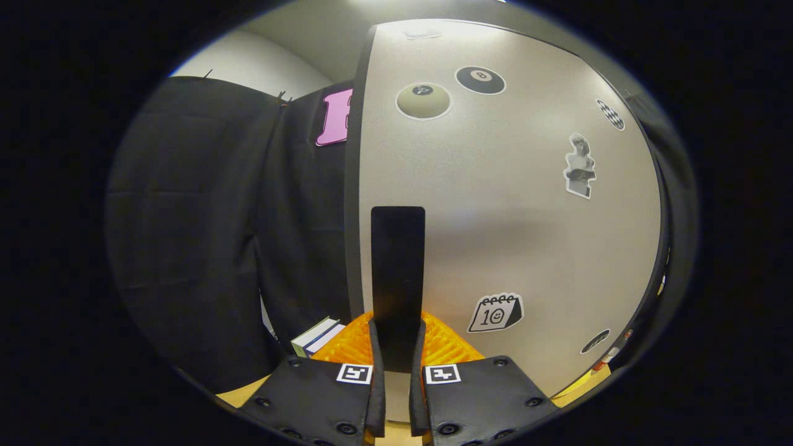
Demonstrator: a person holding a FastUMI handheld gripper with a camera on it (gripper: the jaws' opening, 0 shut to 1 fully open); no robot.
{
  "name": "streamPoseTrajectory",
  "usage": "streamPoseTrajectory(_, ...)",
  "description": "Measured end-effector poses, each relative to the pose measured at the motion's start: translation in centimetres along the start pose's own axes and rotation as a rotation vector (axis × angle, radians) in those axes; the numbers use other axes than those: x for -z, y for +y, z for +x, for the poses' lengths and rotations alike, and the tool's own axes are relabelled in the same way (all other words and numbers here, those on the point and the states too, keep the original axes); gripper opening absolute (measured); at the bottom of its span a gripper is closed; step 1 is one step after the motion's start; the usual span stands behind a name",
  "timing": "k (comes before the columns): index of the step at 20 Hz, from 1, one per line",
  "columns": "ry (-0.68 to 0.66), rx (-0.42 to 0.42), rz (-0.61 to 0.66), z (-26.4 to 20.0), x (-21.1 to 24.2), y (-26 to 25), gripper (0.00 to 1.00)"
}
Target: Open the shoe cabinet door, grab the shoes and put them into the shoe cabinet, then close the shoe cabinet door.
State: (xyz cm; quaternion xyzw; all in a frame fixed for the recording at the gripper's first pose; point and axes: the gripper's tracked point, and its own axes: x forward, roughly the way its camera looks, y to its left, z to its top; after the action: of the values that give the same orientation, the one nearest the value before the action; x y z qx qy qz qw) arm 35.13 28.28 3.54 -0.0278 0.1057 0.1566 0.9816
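The gripper view looks straight at the cabinet door (pixel 508 210), a pale grey panel with a dark edge down its left side, standing close in front of the camera. A black upright handle (pixel 398 272) is fixed to the door near that left edge, and its lower end runs down between the gripper's (pixel 397 347) two fingers. The fingers stand nearly together with the handle in the narrow gap; both tips look to be against its sides, so the gripper has hold of the handle. Stickers dot the door: two billiard-ball stickers (pixel 480 80) near the top, a checkered one (pixel 611 114) toward the upper right, a cut-out figure (pixel 580 167) below it, and a small calendar sticker (pixel 495 313) just right of the handle's lower end. Behind the fingers and low down sits something orange and ribbed (pixel 347 344), partly hidden by the gripper, so what it is cannot be told. Left of it lies a small stack of books (pixel 317 336), near the foot of the black cloth wall (pixel 198 235), which hangs beside the door's left edge. A yellowish floor (pixel 238 393) shows beneath the fingers. Whether the door is ajar or flush cannot be told.
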Motion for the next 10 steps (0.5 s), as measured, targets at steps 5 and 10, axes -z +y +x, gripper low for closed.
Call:
streamPoseTrajectory(5, -0.001, -0.057, 0.016, -3.1, -0.1, 0.6, 0.17)
streamPoseTrajectory(10, -0.001, -0.085, 0.007, -6.3, -0.2, 0.6, 0.17)
